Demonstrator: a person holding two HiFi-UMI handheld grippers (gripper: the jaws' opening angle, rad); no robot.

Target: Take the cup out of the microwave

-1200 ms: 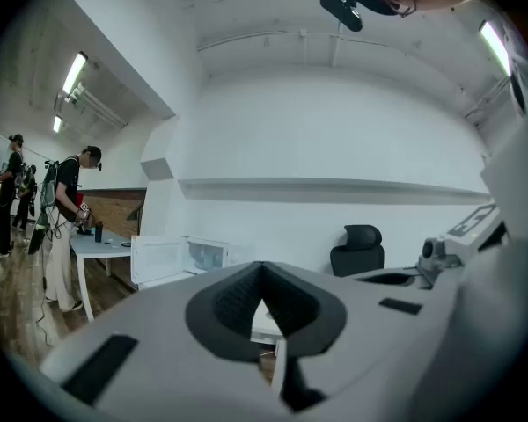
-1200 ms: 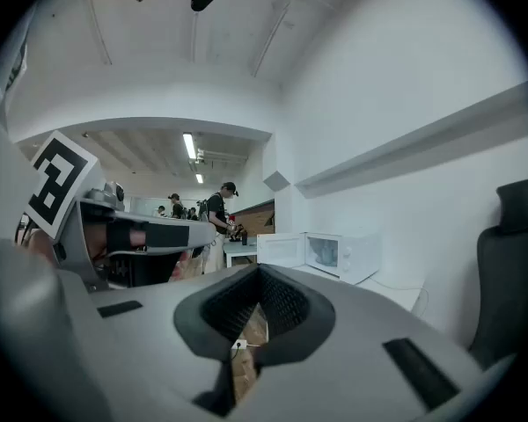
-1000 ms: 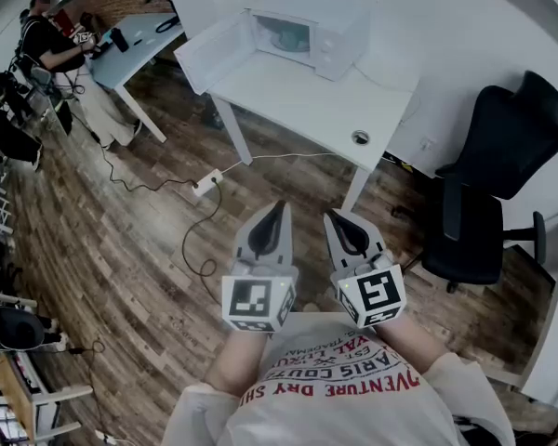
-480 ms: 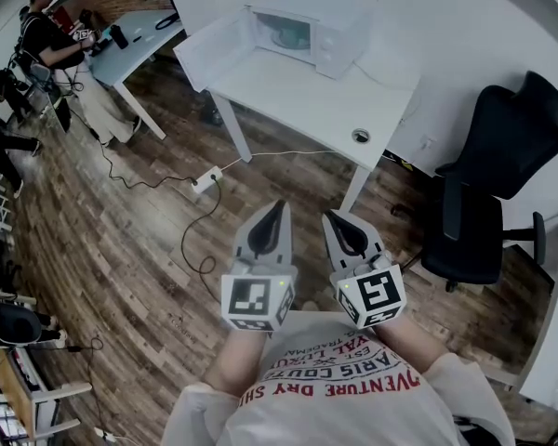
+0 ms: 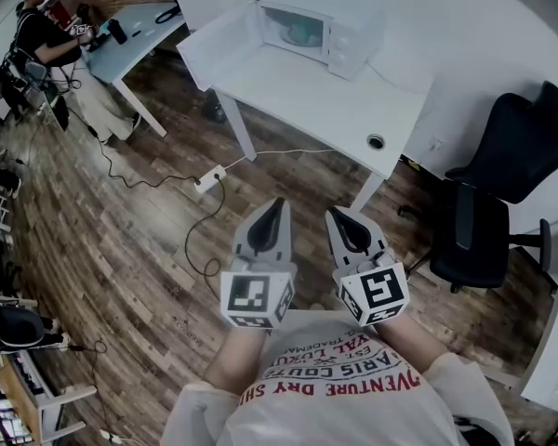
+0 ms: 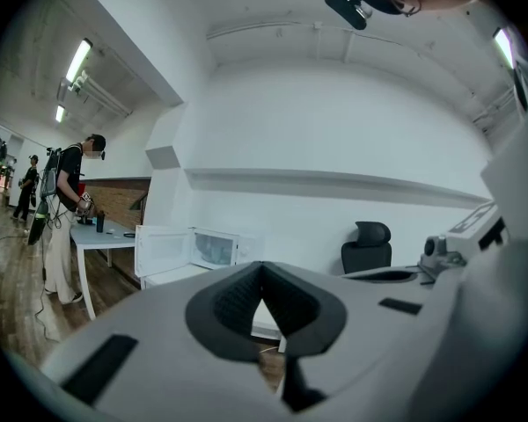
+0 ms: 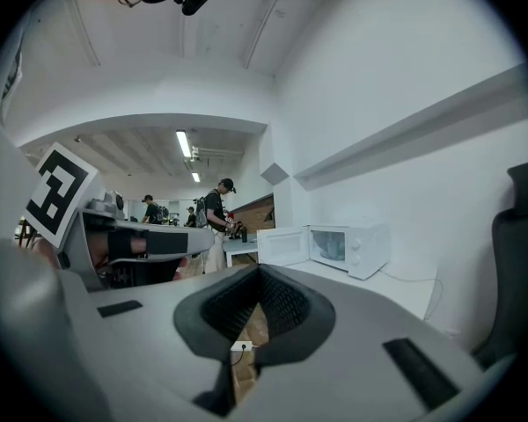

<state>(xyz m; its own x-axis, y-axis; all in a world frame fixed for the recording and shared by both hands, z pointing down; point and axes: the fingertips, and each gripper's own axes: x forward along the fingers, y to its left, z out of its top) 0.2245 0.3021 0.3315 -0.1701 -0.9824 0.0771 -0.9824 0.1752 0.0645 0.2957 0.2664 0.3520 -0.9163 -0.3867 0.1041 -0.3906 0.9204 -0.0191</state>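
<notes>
A white microwave (image 5: pixel 327 28) stands at the far end of a white table (image 5: pixel 325 96), its door (image 5: pixel 212 52) swung open to the left. Inside it a teal cup (image 5: pixel 302 32) shows dimly. My left gripper (image 5: pixel 278 204) and right gripper (image 5: pixel 334 215) are held side by side over the wood floor, well short of the table, both shut with nothing in them. In the left gripper view the microwave (image 6: pixel 218 246) is small and far beyond the gripper (image 6: pixel 262 266). In the right gripper view the microwave (image 7: pixel 350 247) and cup (image 7: pixel 332 247) lie ahead to the right of the gripper (image 7: pixel 259 271).
A black office chair (image 5: pixel 502 184) stands right of the table. A power strip (image 5: pixel 207 182) with cables lies on the floor near the table's left leg. A person (image 5: pixel 37 35) stands by a second table (image 5: pixel 130 37) at the upper left.
The table and microwave have drawn a little closer and shifted right in the head view. Both grippers have stayed side by side and shut.
</notes>
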